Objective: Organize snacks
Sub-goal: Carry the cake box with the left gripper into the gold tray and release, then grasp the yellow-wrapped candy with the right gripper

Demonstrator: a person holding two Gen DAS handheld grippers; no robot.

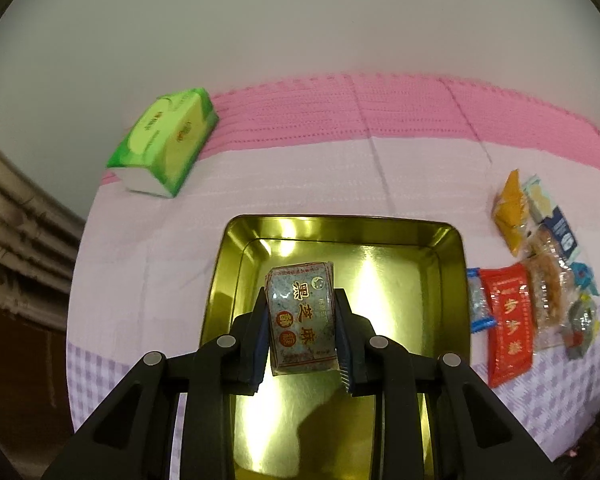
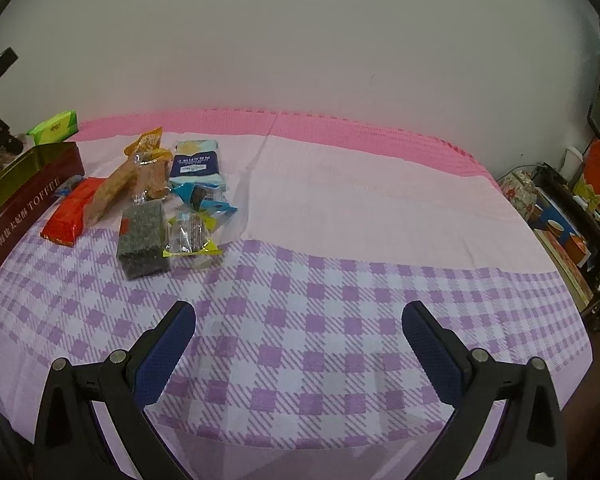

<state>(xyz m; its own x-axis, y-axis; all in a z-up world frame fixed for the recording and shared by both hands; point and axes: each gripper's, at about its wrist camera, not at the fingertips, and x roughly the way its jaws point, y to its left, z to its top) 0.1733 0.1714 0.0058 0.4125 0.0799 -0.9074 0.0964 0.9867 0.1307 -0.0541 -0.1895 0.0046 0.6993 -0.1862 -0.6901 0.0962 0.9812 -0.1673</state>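
Our left gripper point(image 1: 302, 320) is clamped on a clear-wrapped grey sesame snack block with red and gold print point(image 1: 302, 318), held above the shiny gold metal tin point(image 1: 220, 264) on the pink and lilac checked tablecloth point(image 2: 340, 280). Our right gripper point(image 2: 299, 354) hangs over the cloth with its fingers wide apart — nothing between them. The loose pile of wrapped snacks point(image 2: 148, 200) lies just beside the tin's dark red wall point(image 2: 24, 212); a green tissue pack point(image 1: 164, 140) sits well apart.

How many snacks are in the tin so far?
0 resting inside. The grey sesame-cake packet hangs over the gold rectangular tin, clamped in the left hand-held gripper; the near floor is hidden.
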